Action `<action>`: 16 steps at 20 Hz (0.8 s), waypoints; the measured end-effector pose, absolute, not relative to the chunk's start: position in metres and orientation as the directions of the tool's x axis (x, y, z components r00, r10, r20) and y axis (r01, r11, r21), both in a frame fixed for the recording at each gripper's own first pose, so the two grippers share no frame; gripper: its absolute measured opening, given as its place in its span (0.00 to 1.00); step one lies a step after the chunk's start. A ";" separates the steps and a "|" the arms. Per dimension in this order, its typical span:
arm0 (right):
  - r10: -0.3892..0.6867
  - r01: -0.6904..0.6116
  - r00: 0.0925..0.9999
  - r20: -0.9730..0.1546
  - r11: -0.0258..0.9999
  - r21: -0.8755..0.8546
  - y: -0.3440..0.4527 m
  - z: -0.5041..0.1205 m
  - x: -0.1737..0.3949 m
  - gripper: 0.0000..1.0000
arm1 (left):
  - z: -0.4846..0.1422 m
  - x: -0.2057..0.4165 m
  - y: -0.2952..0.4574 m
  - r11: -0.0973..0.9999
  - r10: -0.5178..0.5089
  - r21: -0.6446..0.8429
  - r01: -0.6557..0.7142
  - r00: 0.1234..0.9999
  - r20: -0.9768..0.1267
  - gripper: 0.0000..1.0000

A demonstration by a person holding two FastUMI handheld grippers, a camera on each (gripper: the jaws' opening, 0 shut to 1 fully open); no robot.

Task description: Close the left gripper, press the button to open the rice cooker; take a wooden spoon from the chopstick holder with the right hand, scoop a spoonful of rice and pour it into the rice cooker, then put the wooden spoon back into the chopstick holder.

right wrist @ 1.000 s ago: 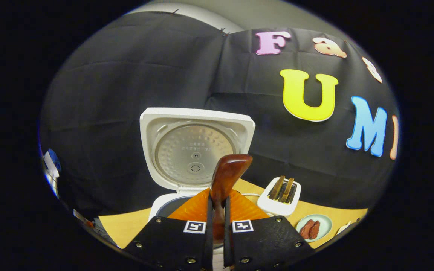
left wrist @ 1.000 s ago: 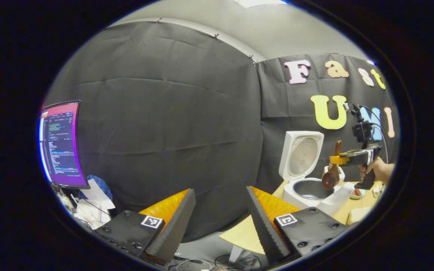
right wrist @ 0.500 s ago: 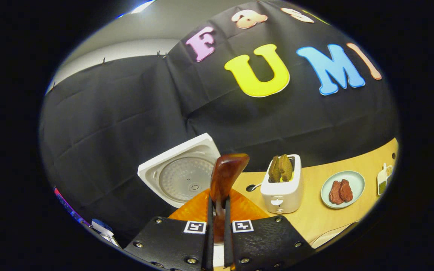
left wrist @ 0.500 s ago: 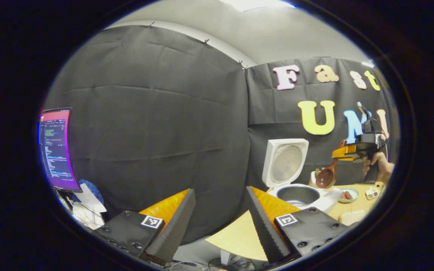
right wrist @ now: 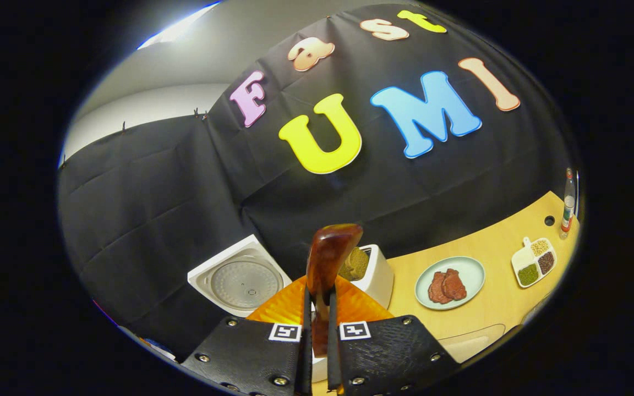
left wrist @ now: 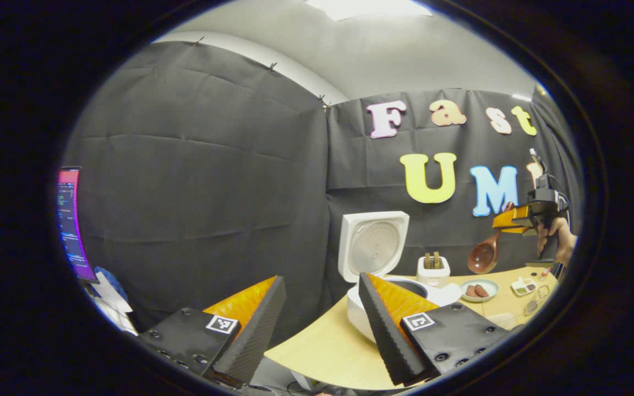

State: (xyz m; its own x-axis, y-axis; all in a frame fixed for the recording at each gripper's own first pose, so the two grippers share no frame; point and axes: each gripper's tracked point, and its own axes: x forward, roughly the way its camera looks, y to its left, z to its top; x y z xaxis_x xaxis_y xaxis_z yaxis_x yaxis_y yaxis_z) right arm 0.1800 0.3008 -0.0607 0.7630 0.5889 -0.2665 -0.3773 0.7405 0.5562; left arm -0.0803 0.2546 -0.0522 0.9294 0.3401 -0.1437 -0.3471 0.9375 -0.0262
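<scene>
The wooden spoon [right wrist: 328, 258] is squeezed tight in the right claw [right wrist: 317, 330], handle end up past the fingers. From the left gripper view its bowl [left wrist: 483, 257] hangs down, up in the air over the table [left wrist: 317, 346], well to the right of the open rice cooker [left wrist: 372, 247]. The left claw [left wrist: 317, 308] is nearer the cooker, fingers apart, holding nothing. I think the spoon goes back in its holder next, but I can't spot the holder.

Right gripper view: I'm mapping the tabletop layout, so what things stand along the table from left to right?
Rice cooker lid → toaster → plate of meat → divided dish of grains → bottle.
</scene>
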 end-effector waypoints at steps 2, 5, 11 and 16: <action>0.555 -0.346 0.786 -0.273 0.760 0.551 0.270 -0.062 0.184 0.11 | -0.049 -0.071 0.240 0.947 0.313 -0.030 -0.320 0.940 -0.137 0.97; 0.496 -0.290 0.821 -0.283 0.789 0.541 0.223 -0.065 0.189 0.11 | -0.044 -0.058 0.217 0.959 0.274 -0.035 -0.280 0.953 -0.127 0.97; 0.364 -0.162 0.878 -0.311 0.838 0.521 0.123 -0.083 0.187 0.11 | -0.028 -0.031 0.170 0.980 0.189 -0.044 -0.195 0.977 -0.099 0.97; 0.252 -0.053 0.911 -0.327 0.857 0.513 0.049 -0.098 0.183 0.11 | -0.022 -0.014 0.134 0.989 0.129 -0.059 -0.135 0.987 -0.091 0.93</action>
State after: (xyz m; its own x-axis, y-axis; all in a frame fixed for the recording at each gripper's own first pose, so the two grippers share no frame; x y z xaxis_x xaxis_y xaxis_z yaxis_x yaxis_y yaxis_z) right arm 0.1831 0.0485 -0.0979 0.9109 0.2519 -0.3267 -0.0531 0.8569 0.5127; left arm -0.0144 0.1338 -0.0216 0.9875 0.1289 -0.0909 -0.1345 0.9892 -0.0590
